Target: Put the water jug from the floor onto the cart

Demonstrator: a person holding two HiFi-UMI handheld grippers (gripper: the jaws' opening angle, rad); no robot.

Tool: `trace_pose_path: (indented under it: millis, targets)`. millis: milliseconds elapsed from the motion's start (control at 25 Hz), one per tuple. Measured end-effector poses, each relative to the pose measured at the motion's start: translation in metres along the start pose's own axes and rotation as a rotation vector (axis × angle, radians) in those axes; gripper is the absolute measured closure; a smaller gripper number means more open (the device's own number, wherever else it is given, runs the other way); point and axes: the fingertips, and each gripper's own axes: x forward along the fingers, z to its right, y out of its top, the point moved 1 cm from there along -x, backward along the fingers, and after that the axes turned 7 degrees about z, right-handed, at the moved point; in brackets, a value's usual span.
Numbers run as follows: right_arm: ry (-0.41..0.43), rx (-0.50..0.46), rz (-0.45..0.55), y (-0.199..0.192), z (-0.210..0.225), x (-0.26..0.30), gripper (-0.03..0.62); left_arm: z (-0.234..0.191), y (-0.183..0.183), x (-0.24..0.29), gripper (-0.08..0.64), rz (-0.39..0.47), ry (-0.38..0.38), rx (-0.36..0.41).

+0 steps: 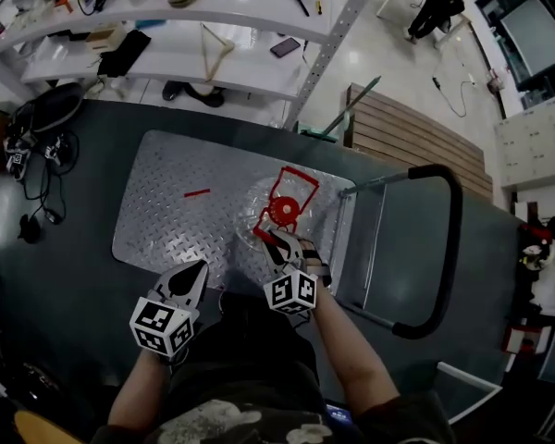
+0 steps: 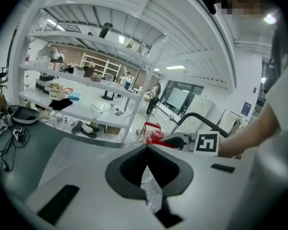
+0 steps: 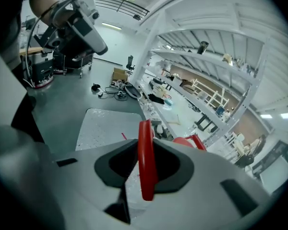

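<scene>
The clear water jug (image 1: pixel 257 218) with a red cap (image 1: pixel 282 213) and red handle (image 1: pixel 294 191) stands over the diamond-plate cart deck (image 1: pixel 166 202), toward its right side. My right gripper (image 1: pixel 279 240) is shut on the red handle (image 3: pixel 146 162), which runs upright between its jaws; the cap (image 3: pixel 185 141) shows just beyond. My left gripper (image 1: pixel 196 268) hangs at the deck's near edge, left of the jug, shut and holding nothing. In the left gripper view its tips (image 2: pixel 147 147) meet, with the cap (image 2: pixel 156 135) and the right gripper's marker cube (image 2: pixel 206 143) ahead.
The cart's black push handle (image 1: pixel 453 239) loops at the right. A short red strip (image 1: pixel 197 192) lies on the deck. White shelves (image 1: pixel 166 54) with clutter stand beyond the cart, a wooden pallet (image 1: pixel 416 137) at the back right, cables (image 1: pixel 37 183) on the floor at left.
</scene>
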Motion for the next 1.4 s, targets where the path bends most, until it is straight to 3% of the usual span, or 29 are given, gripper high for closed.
trace_pose_path:
  millis: [200,400,640,800,920,1040,1200,1400]
  targets:
    - [-0.001,0.059,-0.011,0.001,-0.013,-0.002,0.511,0.009,0.001,-0.014,0.552,0.005,-0.031,0.022]
    - [-0.029,0.128,0.007,0.016,-0.017,-0.023,0.437,0.008,0.006,-0.020,0.552,0.018,-0.040,0.007]
    - [-0.226,0.204,0.087,0.040,-0.001,-0.075,0.434,0.006,0.013,-0.024,0.552,0.030,-0.035,0.058]
    - [-0.279,0.280,0.152,0.044,0.014,-0.111,0.436,0.025,0.027,-0.030,0.552,0.080,-0.024,0.066]
    - [-0.296,0.335,0.227,0.045,0.023,-0.134,0.436,0.045,0.031,-0.036,0.552,0.105,-0.014,0.082]
    - [-0.315,0.327,0.274,0.043,0.030,-0.168,0.436,0.076,0.027,-0.043,0.552,0.129,0.011,0.090]
    - [-0.309,0.340,0.332,0.034,0.027,-0.235,0.436,0.137,0.017,-0.061,0.552,0.173,0.037,0.091]
    - [-0.275,0.329,0.424,0.011,0.014,-0.324,0.437,0.217,-0.010,-0.084,0.552,0.236,0.090,0.144]
